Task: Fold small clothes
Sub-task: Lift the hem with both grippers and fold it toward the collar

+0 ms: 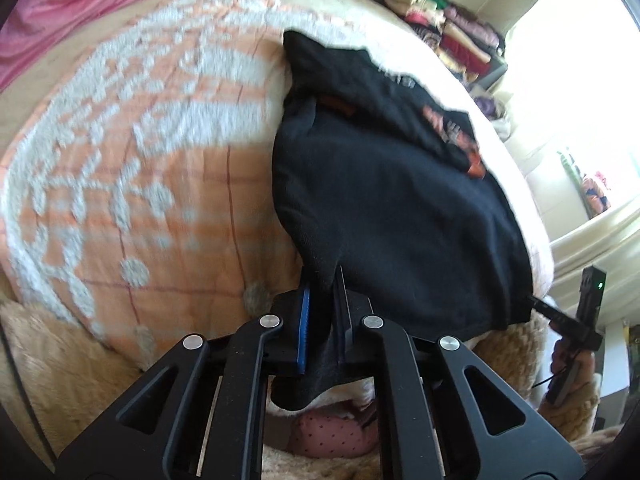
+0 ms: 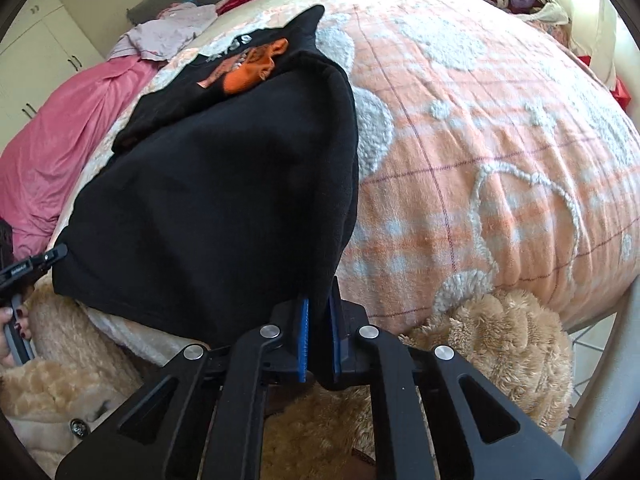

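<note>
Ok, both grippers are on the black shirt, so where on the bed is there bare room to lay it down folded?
Free: the peach patterned blanket beside the black shirt, on the right gripper side, out to the bed's edge. Crowded: the pink sheet and lilac garment on the left gripper side, and the tan fleece along the near edge.

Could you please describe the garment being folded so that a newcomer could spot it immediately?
Find the bed's orange-and-white blanket. On it near the front edge lies the black shirt, a lower corner clamped in each tool. Unlike the pink bedding beside it, it is black with an orange print.
</note>
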Motion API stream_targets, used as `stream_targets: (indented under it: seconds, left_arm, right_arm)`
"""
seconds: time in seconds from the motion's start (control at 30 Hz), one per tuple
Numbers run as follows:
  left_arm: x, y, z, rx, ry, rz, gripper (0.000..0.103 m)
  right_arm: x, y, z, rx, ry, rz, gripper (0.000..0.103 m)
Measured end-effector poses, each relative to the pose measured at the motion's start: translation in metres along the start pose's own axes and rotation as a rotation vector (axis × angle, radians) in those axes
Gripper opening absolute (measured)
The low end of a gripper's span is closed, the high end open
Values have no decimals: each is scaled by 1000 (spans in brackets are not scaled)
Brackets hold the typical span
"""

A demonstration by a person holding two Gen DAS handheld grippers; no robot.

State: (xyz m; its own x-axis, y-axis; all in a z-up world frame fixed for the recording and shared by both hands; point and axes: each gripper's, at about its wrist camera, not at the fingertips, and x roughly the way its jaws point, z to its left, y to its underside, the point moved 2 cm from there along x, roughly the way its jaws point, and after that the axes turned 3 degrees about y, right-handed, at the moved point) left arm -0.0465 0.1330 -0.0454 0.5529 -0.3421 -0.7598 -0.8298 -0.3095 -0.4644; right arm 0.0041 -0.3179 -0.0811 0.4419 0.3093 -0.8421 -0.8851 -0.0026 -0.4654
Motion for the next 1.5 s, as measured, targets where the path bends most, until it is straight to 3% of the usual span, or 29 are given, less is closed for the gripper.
stream_targets:
  seconds: [0.27, 0.63, 1.17, 1.5]
  left_arm:
    - [-26, -27, -3, 4, 35, -93, 4]
    - [-31, -73, -14, 51, 26, -173, 4]
    - [-27, -136, -26, 65, 28, -274, 4]
    - [-2, -173, -31, 89, -42, -291, 4]
  right_arm:
    - [-47, -33, 5, 56, -131, -180, 7]
    - [-73, -99, 19, 67, -128, -357, 7]
    - [-74, -171, 31, 1, -19, -468, 6]
    - [-43, -210, 31, 5, 31, -470, 6]
